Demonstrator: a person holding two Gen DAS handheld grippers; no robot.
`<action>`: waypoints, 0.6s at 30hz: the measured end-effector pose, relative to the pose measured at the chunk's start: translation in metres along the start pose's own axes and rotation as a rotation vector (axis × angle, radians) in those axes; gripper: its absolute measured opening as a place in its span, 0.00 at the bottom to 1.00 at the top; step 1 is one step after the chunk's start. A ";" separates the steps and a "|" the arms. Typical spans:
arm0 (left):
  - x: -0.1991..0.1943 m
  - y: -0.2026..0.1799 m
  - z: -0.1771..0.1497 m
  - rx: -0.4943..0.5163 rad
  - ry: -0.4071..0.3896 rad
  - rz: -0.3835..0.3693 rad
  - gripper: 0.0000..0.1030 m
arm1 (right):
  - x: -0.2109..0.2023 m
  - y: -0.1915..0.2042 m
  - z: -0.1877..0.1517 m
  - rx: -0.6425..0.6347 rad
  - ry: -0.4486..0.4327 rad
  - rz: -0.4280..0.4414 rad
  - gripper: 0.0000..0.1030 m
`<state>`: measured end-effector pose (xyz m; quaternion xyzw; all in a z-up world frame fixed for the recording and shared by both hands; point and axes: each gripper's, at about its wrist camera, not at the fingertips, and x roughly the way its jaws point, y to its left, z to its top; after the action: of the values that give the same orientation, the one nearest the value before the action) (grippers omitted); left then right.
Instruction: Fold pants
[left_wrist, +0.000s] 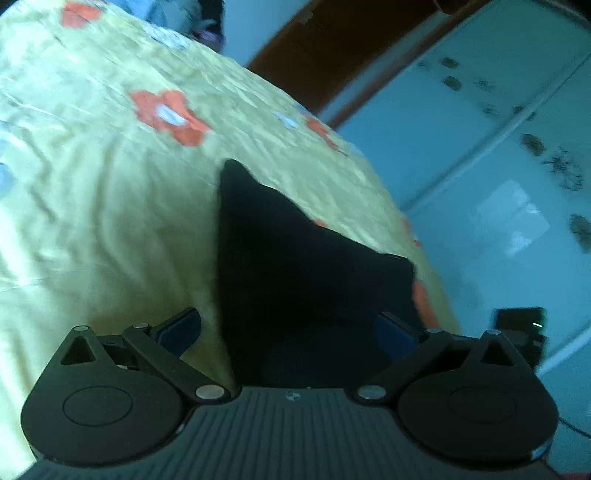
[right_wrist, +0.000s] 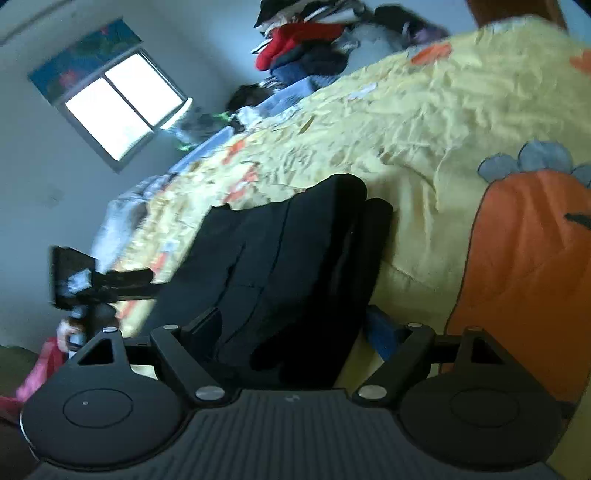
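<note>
The black pants (left_wrist: 295, 258) lie folded on a yellow bed cover (left_wrist: 110, 184) near the bed's edge. My left gripper (left_wrist: 288, 332) is open wide, and the dark cloth fills most of the gap between its fingers. The right wrist view shows the pants (right_wrist: 295, 251) as a layered bundle with seams showing. My right gripper (right_wrist: 295, 328) is also open wide, low over the near end of the bundle, with cloth between its fingers but not pinched. At the left of that view a hand (right_wrist: 66, 332) holds the left gripper (right_wrist: 92, 280) at the bundle's other side.
The bed cover (right_wrist: 424, 129) carries orange flowers and a large orange patch (right_wrist: 524, 277). A pile of clothes (right_wrist: 314, 44) sits at the far end, with a window (right_wrist: 122, 107) beyond. Pale wardrobe doors (left_wrist: 498, 147) and a brown door (left_wrist: 332, 48) stand past the bed's edge.
</note>
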<state>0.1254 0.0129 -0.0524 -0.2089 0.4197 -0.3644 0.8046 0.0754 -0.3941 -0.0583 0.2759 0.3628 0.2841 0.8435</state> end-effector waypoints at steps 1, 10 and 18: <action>0.004 0.001 0.002 -0.005 0.005 -0.032 0.99 | 0.002 -0.003 0.003 0.014 0.000 0.017 0.82; 0.031 -0.011 0.000 0.018 -0.025 -0.061 0.94 | 0.051 0.014 0.018 0.003 -0.038 0.014 0.70; 0.018 -0.021 -0.014 0.109 -0.058 0.085 0.22 | 0.044 0.023 0.006 0.062 -0.090 -0.075 0.27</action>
<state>0.1123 -0.0148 -0.0563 -0.1574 0.3842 -0.3461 0.8413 0.0988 -0.3497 -0.0599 0.3007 0.3432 0.2280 0.8601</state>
